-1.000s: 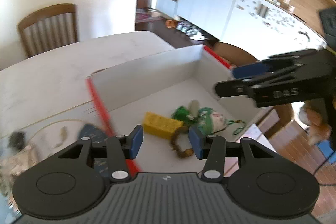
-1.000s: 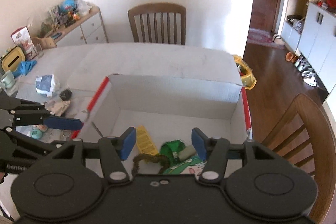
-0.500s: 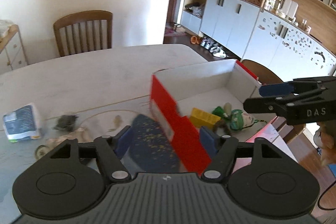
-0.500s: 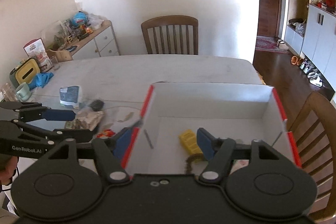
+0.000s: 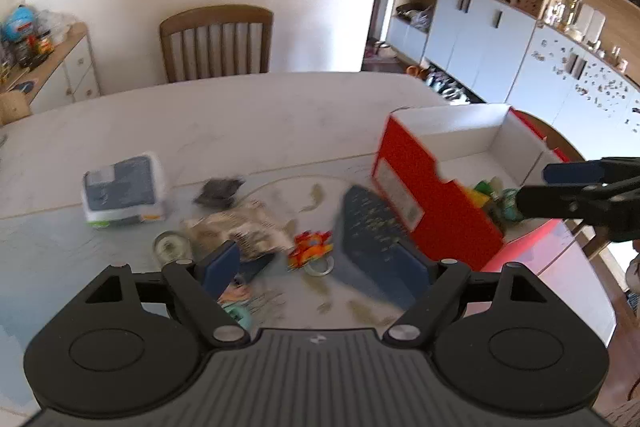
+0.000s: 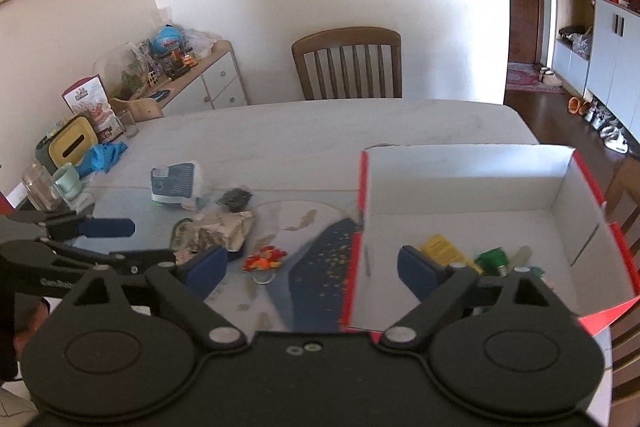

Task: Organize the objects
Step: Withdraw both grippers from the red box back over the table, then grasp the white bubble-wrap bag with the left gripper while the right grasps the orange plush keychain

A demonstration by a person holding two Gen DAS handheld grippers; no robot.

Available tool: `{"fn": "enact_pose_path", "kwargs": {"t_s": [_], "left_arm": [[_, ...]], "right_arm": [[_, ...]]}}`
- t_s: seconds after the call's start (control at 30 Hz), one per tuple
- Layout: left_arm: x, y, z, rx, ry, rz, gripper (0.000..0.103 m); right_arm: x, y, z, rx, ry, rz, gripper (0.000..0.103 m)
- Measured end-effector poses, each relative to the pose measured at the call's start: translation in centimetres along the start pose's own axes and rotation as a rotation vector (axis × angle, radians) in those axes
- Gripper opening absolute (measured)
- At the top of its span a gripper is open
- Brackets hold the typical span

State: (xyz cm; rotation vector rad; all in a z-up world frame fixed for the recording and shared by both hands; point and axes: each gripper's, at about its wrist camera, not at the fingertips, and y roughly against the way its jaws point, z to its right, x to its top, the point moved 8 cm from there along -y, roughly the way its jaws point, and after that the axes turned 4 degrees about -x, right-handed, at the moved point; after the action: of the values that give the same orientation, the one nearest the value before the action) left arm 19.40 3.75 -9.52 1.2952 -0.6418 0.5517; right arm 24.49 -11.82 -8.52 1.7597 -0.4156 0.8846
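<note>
A red cardboard box [image 5: 436, 203] with a white inside [image 6: 460, 183] stands at the right of the table and holds a yellow brick [image 6: 442, 249] and green items [image 6: 494, 259]. Left of it lie a dark blue speckled cloth [image 5: 372, 239], an orange toy [image 5: 310, 247], a crumpled paper bag [image 5: 240, 227], a black lump [image 5: 218, 189] and a tissue pack [image 5: 124, 191]. My left gripper [image 5: 320, 267] hovers over the loose things, its jaws opening, nothing between them. My right gripper [image 6: 312, 267] hangs above the box's left wall, jaws also opening and empty.
A wooden chair [image 6: 348, 63] stands at the table's far side. A cup [image 6: 68, 179], a glass [image 6: 38, 187] and a yellow tissue box [image 6: 70, 145] sit at the far left edge. Another chair [image 6: 624, 195] stands right of the box.
Both views have swung left, from the inside of the box to the loose things on the table. Both pairs of jaws have spread much wider.
</note>
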Motion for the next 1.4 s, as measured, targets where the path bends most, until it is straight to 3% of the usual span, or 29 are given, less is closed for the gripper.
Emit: {"fn": "enact_pose_path", "kwargs": {"t_s": [0.07,0.2,0.43,0.57,0.67,0.97,1.27,1.4], "left_arm": [[-0.4,0.3,-0.9,-0.001,0.003,0.0,0.085],[-1.0,1.0,-2.6,-0.006,0.016,0.021,0.101],[-2.2,1.5,-5.4,-0.011,0.039,0.048,0.103],[-3.7,0.7,-6.1,-0.109,0.055,-0.003,0.103],[-4.9,0.0,-6.7,-0.14,0.079,-0.03,0.103],[-8.2,-2.0,-8.0,-0.099,0.01,-0.086,0.103],[-9.9,-4.1,-8.5,-0.081,-0.051,-0.093,0.103],[-10.1,-4.5,-9.1,-0.054,-0.054,-0.059,0.103]], "right_arm": [[0.0,-0.2,-0.8,0.001,0.003,0.001,0.1],[-0.2,-1.0,-2.2,-0.001,0.007,-0.014,0.1],[-0.8,-3.0,-5.0,-0.004,0.04,-0.042,0.1],[-1.2,-4.5,-6.0,-0.006,0.048,-0.065,0.1],[-1.5,-5.8,-6.7,-0.002,0.056,-0.084,0.1],[-2.6,-9.3,-7.4,-0.014,0.083,-0.142,0.098],[-3.3,-13.9,-7.9,-0.039,0.156,-0.191,0.095],[-3.9,-16.0,-7.5,-0.06,0.17,-0.222,0.091]]}}
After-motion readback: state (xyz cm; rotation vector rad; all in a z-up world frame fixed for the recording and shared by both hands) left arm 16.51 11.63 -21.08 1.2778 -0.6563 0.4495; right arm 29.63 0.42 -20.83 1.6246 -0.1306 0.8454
